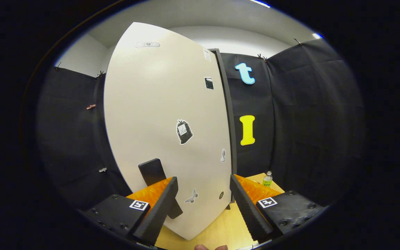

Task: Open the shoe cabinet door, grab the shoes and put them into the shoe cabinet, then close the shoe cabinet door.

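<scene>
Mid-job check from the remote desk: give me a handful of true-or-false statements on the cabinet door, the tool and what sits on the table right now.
1. The tool has its fingers spread apart with nothing pressed between them. True.
2. The cream-white cabinet door with small stickers stands just ahead of the fingers. True.
3. The black block handle on the door is clamped by both fingers. False: it sits beside one finger, ungripped.
4. A small clear bottle with a green label stands on the light wooden tabletop. True.
5. A shoe is held in the tool. False: it holds nothing.
</scene>
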`<state>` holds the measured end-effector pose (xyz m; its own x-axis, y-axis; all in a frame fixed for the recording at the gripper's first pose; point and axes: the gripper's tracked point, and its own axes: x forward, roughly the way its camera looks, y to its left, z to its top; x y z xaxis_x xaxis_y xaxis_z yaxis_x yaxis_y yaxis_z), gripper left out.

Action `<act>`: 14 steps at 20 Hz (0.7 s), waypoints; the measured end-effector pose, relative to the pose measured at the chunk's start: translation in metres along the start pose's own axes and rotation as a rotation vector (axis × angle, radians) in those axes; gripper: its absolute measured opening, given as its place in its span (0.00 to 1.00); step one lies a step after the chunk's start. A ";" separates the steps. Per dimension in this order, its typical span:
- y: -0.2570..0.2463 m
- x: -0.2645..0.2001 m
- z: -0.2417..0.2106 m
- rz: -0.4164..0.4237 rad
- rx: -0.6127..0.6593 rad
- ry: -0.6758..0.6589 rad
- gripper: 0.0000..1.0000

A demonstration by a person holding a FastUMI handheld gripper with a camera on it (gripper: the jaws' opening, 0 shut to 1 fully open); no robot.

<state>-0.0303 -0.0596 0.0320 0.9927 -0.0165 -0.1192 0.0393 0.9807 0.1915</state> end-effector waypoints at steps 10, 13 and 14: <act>0.077 0.022 -0.026 0.144 -0.032 0.064 0.98; 0.084 0.023 -0.030 0.149 -0.048 0.060 0.98; 0.084 0.024 -0.028 0.144 -0.050 0.051 0.98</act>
<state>-0.0067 0.0278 0.0185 0.9805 0.1339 -0.1439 -0.1102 0.9807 0.1615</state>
